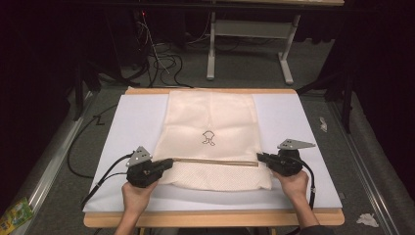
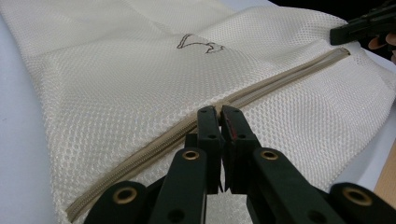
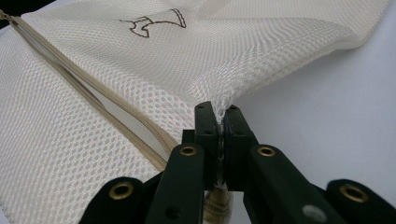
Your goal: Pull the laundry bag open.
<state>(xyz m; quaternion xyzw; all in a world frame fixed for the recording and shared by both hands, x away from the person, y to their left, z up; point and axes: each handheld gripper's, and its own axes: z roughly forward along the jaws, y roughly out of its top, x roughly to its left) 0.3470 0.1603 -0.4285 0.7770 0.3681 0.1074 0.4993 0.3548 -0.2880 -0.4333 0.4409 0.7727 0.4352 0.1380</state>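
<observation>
Zipping is the step we are judging to be in hand: we are pinching the mesh bag [image 1: 210, 139] at both ends of its zipper [image 1: 215, 161] on the white mat [image 1: 293, 122]. Our left gripper [image 2: 220, 112] is clamped at the zipper, seemingly on its slider. Our right gripper [image 3: 218, 112] is clenching the bag's edge. Next, we are likely needing to hold the right end taut while drawing the left along the zipper.

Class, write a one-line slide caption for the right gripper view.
Right gripper shut on the edge of a cream mesh bag, beside its zipper.
</observation>
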